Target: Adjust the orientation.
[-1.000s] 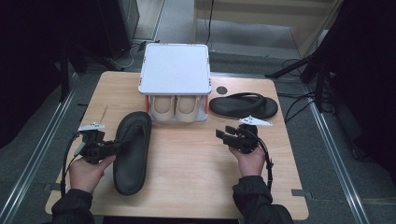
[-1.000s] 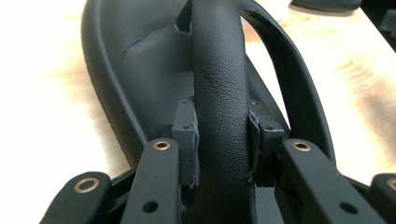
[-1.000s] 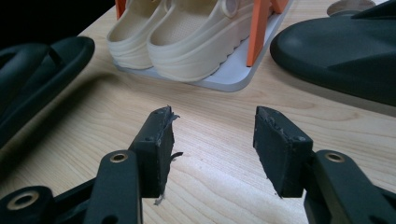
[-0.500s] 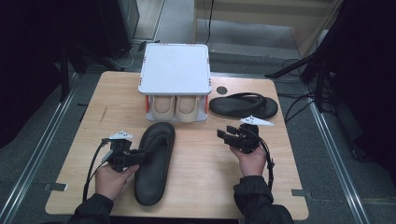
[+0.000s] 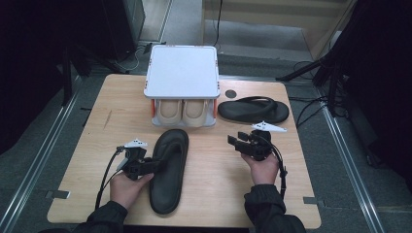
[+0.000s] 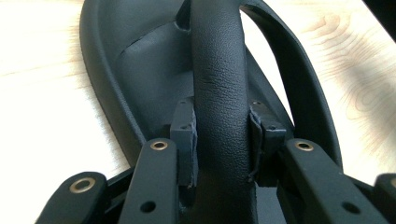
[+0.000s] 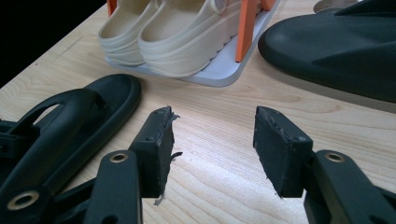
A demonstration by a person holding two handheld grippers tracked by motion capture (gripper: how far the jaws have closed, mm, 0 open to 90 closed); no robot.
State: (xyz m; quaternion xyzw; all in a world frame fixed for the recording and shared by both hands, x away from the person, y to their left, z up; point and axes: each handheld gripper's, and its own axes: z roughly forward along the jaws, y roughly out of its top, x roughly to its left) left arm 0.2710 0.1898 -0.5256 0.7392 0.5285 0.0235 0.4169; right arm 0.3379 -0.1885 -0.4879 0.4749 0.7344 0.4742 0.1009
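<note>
I work at a light wooden desk (image 5: 214, 194) with rounded corners; grey floor (image 5: 43, 160) surrounds it, with metal rails (image 5: 347, 160) running past its left and right edges; beyond the far edge stands pale wooden furniture (image 5: 272, 19); dark equipment and black cables (image 5: 311, 104) crowd the dim right side.
</note>
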